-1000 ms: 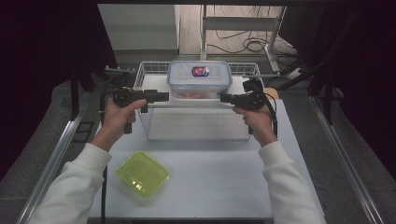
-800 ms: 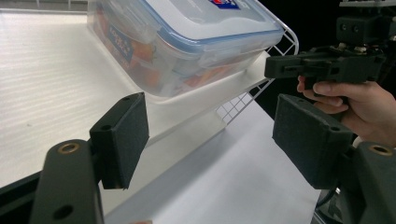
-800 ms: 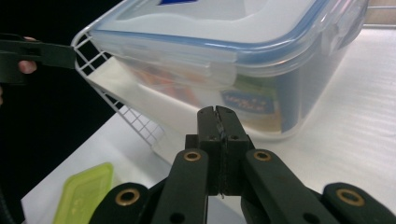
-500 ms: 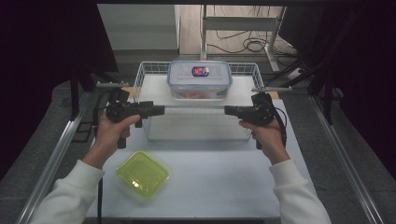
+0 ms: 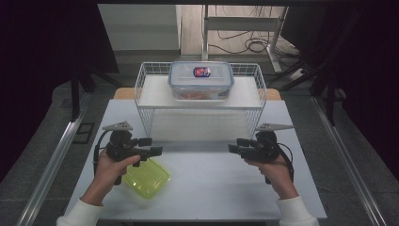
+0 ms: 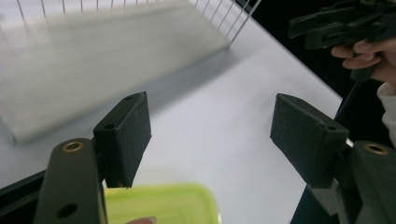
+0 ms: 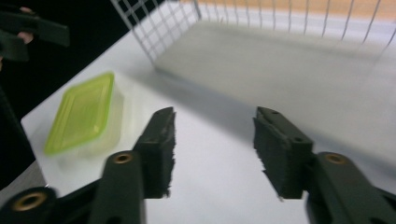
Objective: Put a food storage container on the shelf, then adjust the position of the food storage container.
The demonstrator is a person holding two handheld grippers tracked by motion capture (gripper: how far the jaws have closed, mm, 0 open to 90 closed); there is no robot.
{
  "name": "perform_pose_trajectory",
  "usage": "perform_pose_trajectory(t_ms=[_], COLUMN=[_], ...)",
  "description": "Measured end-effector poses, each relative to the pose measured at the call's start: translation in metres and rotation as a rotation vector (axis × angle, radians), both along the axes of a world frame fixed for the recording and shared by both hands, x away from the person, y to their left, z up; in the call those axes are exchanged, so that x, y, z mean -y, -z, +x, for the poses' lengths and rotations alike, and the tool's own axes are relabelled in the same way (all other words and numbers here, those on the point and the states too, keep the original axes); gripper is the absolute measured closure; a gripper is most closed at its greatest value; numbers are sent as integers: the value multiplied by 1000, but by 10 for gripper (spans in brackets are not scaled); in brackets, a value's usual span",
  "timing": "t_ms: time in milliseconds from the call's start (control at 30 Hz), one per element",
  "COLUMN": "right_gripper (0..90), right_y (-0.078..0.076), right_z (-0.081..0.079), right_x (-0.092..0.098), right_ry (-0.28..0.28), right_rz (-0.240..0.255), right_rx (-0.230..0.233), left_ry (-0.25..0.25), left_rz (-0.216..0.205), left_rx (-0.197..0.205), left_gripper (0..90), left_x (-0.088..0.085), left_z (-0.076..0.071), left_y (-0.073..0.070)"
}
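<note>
- Since the green box (image 5: 146,177) in front of the wire basket (image 5: 141,101) looks small, light and slippery, grab its rim.
- The left gripper (image 5: 157,150) is spread wide just above it, holding nothing.
- The right gripper (image 5: 231,148) has just been opening, empty too.

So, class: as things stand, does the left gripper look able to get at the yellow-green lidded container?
Probably yes: the left gripper hangs open just above the yellow-green lidded container, nothing between them.

lidded box (image 5: 201,81) on wire rack (image 5: 146,101), smaller container (image 5: 146,177) front-left, seemingly under left tongs (image 5: 157,151)
</note>
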State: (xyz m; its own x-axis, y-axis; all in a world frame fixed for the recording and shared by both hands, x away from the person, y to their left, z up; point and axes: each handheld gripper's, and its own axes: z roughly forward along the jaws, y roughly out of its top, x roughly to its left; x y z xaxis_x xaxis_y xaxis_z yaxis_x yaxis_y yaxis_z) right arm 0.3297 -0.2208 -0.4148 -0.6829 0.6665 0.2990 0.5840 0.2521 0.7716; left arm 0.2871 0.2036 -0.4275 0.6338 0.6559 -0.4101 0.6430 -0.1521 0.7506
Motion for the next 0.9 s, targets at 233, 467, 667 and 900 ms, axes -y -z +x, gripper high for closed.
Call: perform_pose_trajectory(t_ms=[233,467,667,900], right_gripper=[361,339,329,325], right_y=[31,45,46,47], right_z=[-12,-16,-15,-16], right_x=[6,11,14,17], right_ry=[-22,-13,5,11], right_rz=[-36,-57,-47,-51], right_rx=[-58,-94,-95,-93], left_ry=[-12,-18,-27,10], left_rz=[60,103,143,187], left_rx=[-2,-20,-13,-2], left_gripper=[308,331,495,825], left_x=[-5,-15,-19,-24], left_z=[-13,-21,-27,-34], left_y=[23,32,34,29])
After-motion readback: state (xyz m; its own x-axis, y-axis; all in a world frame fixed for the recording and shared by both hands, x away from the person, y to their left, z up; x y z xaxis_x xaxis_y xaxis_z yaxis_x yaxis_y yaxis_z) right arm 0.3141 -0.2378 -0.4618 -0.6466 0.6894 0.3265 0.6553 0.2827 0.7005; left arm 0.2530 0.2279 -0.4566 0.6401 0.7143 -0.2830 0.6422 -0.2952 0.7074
